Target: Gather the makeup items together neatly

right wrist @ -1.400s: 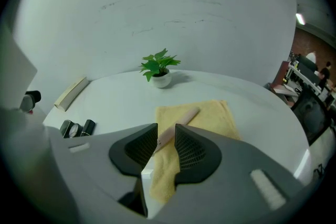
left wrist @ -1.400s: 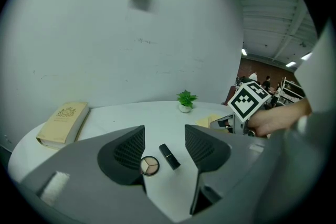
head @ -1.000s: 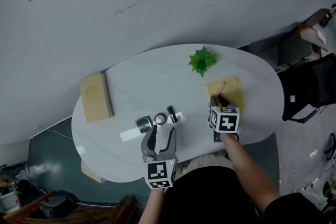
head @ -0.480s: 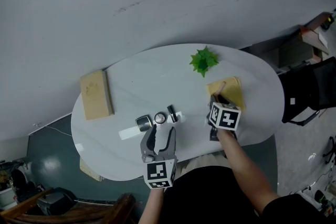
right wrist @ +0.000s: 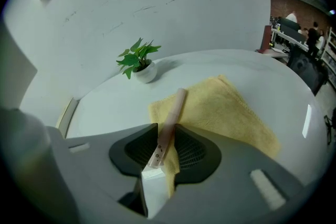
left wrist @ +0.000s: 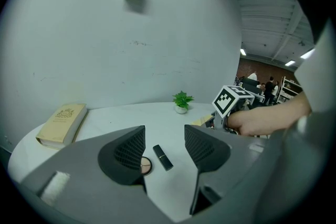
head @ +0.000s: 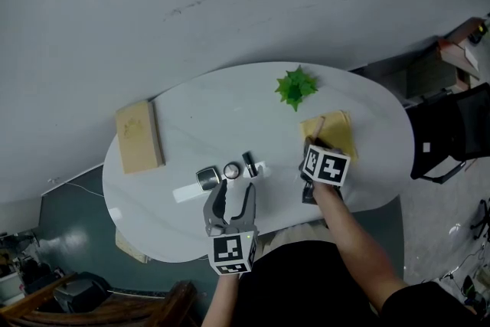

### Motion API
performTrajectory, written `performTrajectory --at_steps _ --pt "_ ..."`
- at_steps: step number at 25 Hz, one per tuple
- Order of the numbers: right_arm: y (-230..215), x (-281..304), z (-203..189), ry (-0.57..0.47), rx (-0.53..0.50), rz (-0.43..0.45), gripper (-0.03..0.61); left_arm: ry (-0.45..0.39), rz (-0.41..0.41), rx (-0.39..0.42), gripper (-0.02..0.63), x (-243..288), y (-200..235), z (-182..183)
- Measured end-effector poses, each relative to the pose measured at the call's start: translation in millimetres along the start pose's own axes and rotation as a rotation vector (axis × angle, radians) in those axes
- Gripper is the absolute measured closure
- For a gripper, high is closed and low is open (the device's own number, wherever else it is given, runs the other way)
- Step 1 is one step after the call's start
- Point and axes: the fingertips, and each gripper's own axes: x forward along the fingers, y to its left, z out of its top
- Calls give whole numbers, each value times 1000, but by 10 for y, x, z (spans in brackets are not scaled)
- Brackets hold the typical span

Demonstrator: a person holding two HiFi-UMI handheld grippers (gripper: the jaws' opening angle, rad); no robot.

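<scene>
My right gripper (head: 315,143) (right wrist: 167,131) is shut on a thin pink makeup tube (right wrist: 172,120), whose far end reaches out over a yellow cloth (head: 337,134) (right wrist: 226,113). Left of it a square compact (head: 208,179), a small round item (head: 232,171) and a black lipstick (head: 249,165) (left wrist: 163,157) sit in a row by a white strip (head: 187,194). My left gripper (head: 234,195) (left wrist: 164,139) stands open just short of them, nothing between its fingers. An open compact (left wrist: 144,165) shows beside its left finger.
A small green plant (head: 295,86) (right wrist: 137,63) (left wrist: 181,101) stands at the table's far edge. A tan book (head: 138,138) (left wrist: 62,123) lies at the left. The white oval table (head: 230,111) ends close behind both grippers. A dark chair (head: 452,130) stands off to the right.
My right gripper has rolled a little in place with the tube still in it. The left gripper and the makeup items have not moved.
</scene>
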Motion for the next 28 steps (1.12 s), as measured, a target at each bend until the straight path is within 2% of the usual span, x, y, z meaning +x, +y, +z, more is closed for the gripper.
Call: performTrajectory --at_steps 6,16,28 --pt "17 -28 -14 2 -43 1 500 -3 -4 5 380 -25 34 28" --pt "202 -185 -76 -17 -68 41 503 -13 -12 -14 382 -102 127 -33" --pt "913 -482 -198 -52 -288 138 503 -49 -40 -33 388 -349 343 -31"
